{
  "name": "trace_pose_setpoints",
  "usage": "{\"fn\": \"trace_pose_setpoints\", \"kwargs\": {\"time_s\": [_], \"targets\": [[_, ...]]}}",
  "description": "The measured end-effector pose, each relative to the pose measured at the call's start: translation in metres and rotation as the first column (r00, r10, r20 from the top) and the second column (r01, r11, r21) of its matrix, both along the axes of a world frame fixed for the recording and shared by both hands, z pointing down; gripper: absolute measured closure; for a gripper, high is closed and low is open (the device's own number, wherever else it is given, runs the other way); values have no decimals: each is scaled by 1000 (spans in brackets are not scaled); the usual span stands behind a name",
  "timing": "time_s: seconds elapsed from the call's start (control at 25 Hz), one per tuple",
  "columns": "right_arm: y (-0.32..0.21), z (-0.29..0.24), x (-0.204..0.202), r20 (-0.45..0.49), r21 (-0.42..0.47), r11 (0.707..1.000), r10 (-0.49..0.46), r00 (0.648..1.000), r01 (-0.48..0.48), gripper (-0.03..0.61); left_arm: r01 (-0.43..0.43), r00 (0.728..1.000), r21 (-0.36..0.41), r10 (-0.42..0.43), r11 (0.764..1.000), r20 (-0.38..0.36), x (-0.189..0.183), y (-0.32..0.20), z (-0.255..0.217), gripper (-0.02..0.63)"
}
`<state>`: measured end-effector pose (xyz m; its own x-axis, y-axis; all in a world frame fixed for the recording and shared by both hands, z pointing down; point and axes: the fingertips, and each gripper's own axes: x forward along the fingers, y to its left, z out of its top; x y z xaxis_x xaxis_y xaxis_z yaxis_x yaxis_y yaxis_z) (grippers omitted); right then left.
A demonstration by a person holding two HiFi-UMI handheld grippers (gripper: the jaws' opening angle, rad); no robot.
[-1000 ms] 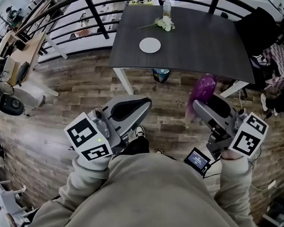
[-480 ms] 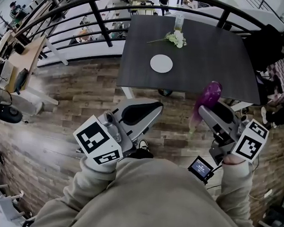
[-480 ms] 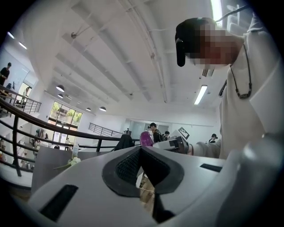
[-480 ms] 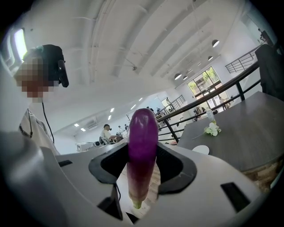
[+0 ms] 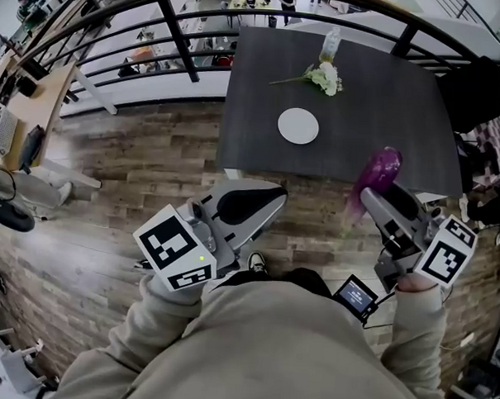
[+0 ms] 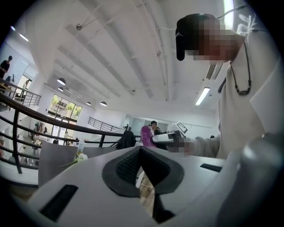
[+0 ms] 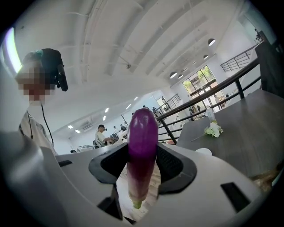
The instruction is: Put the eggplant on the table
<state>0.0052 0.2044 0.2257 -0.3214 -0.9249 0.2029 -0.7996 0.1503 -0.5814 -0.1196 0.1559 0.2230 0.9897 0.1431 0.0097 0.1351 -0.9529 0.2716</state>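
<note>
A long purple eggplant (image 5: 375, 177) stands upright, stem end down, between the pads of my right gripper (image 5: 371, 196), which is shut on it. In the right gripper view the eggplant (image 7: 141, 146) fills the gap between the black pads. It hangs over the wooden floor just short of the near edge of the dark table (image 5: 379, 93). My left gripper (image 5: 248, 201) is held out level at the left, short of the same edge. Its pads (image 6: 128, 165) meet at the tips with nothing between them. The left gripper view also catches the eggplant (image 6: 145, 135) off to the side.
On the table are a white plate (image 5: 298, 125), a small bunch of white flowers (image 5: 325, 77) and a clear bottle (image 5: 330, 42). A black railing (image 5: 179, 30) runs behind and to the left. White table legs (image 5: 231, 174) stand under the near edge. A dark chair (image 5: 478, 89) is at the right.
Both grippers, the right one carrying the eggplant, have moved forward towards the table. The table's near edge now lies much closer to them. Neither gripper's jaws have changed.
</note>
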Motion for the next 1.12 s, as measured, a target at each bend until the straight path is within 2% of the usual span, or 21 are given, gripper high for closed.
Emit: {"fn": "trace_pose_setpoints", "kwargs": {"time_s": [0.24,0.4,0.8,1.12], "targets": [[-30,2,6,-39,-10,1000,-8,999,7,366,13,1000,-40,-14,999,-4,2,-30,9,607],[-49,1,22,-37,-5,1000,-19,999,19,366,22,1000,-45,-22,999,-8,19,-46,6,607],[-113,-9,108,-15,48,998,-36,999,37,366,20,1000,1,-20,1000,0,108,-105,-9,607],[-135,-3,166,-1,71,996,-55,999,54,367,35,999,10,-35,999,5,169,-127,-8,607]]}}
